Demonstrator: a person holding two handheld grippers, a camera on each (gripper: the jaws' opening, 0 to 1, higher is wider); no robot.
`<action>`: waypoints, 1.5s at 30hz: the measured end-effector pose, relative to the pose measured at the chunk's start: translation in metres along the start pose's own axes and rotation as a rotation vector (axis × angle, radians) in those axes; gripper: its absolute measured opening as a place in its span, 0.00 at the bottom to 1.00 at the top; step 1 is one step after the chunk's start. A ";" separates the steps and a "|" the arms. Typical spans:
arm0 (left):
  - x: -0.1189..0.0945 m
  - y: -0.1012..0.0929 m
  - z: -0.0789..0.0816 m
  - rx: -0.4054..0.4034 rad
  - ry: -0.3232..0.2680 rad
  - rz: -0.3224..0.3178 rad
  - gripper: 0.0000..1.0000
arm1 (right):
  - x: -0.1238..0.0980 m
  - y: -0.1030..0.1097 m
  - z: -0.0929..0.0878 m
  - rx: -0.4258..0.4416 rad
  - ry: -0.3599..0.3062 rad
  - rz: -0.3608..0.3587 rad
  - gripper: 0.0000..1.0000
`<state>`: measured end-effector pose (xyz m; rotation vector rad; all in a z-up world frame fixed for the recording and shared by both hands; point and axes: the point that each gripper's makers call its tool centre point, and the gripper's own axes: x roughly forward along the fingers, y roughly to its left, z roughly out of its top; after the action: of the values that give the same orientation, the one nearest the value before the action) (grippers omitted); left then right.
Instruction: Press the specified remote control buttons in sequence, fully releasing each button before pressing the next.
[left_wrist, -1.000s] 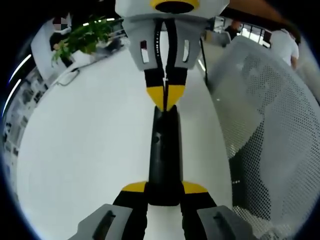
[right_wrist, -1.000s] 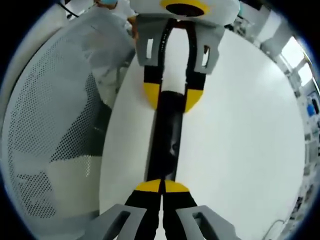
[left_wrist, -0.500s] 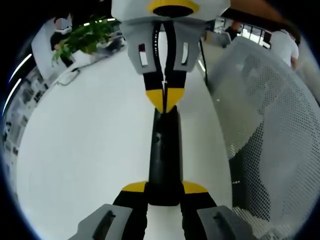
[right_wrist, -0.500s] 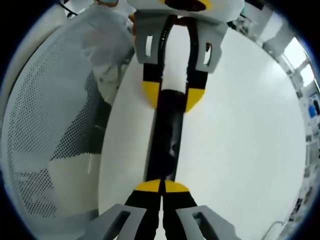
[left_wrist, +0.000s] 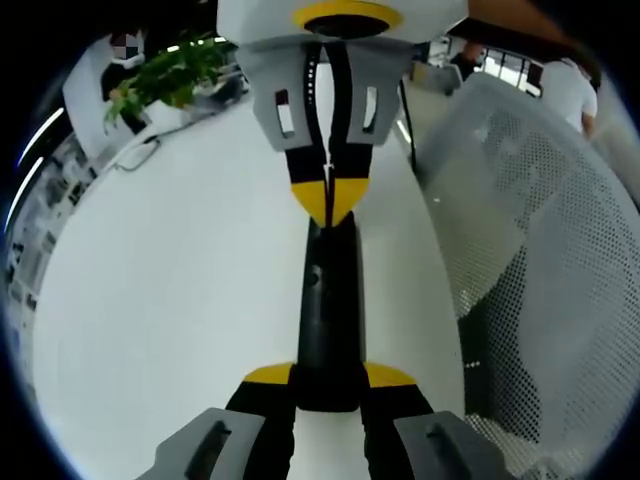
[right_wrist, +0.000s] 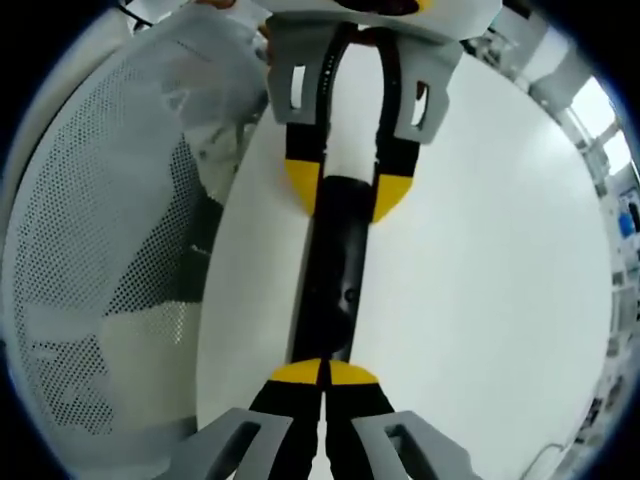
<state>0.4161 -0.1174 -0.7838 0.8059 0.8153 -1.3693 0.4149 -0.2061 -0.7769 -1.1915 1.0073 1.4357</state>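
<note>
A slim black remote lies lengthwise on the white table. My left gripper is shut on its near end, one yellow tip on each side. From the top of the left gripper view comes my right gripper, jaws shut, its yellow tips touching the remote's far end. In the right gripper view the remote runs up from my right gripper, whose joined tips rest on its top face. The left gripper clamps the other end there.
A white mesh chair back stands close along the table's edge, and it shows again as the chair in the right gripper view. A green plant and a cable sit at the far side. A person stands behind the chair.
The right gripper's body has risen slightly in the left gripper view while its tips stay on the remote. The left gripper's hold is unchanged.
</note>
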 end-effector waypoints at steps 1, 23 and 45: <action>0.000 0.000 0.000 -0.001 0.000 0.000 0.23 | 0.000 0.000 0.000 0.000 0.000 0.000 0.00; 0.001 0.001 0.000 0.003 0.003 0.003 0.23 | -0.007 -0.002 0.004 0.021 -0.035 -0.023 0.00; 0.000 0.000 0.000 0.004 -0.001 0.002 0.23 | -0.021 -0.006 0.018 0.001 -0.043 -0.044 0.00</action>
<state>0.4160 -0.1173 -0.7840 0.8095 0.8110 -1.3700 0.4186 -0.1912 -0.7529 -1.1704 0.9460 1.4205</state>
